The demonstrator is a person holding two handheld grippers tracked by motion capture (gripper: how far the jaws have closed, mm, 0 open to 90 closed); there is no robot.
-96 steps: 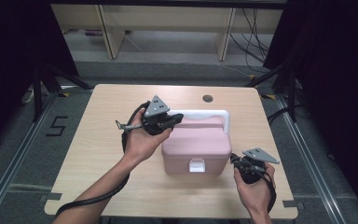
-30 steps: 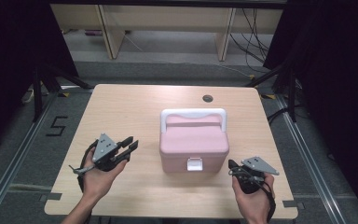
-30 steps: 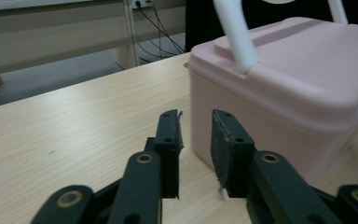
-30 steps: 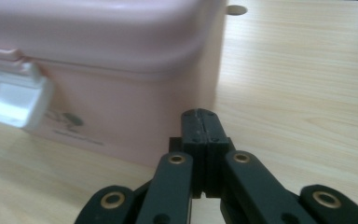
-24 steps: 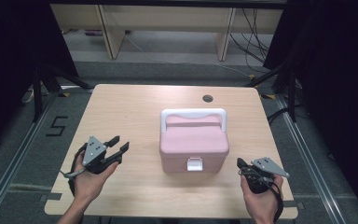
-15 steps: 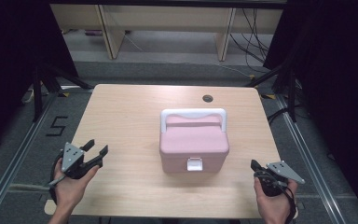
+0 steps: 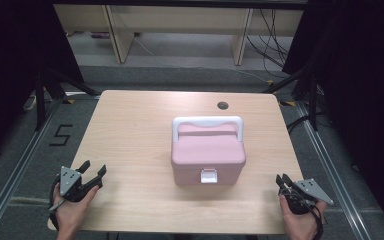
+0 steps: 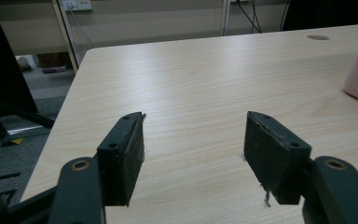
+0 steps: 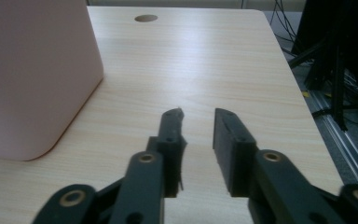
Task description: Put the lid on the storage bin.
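high view, rounded pink plastic box (image 7: 208, 156) on pale woodgrain table (image 7: 130, 125), left tongs (image 7: 91, 176) released, right tongs (image 7: 282, 181) just parting, empty

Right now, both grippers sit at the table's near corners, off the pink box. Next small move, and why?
Probably set both down and stop. The pink plastic box with the white handle stands shut mid-table, handle folded flat. The left gripper and right gripper are open, empty and well clear of it, so nothing looks left to handle.

Overhead forward-down view; two low tabletop (image 7: 130, 130) close-ups
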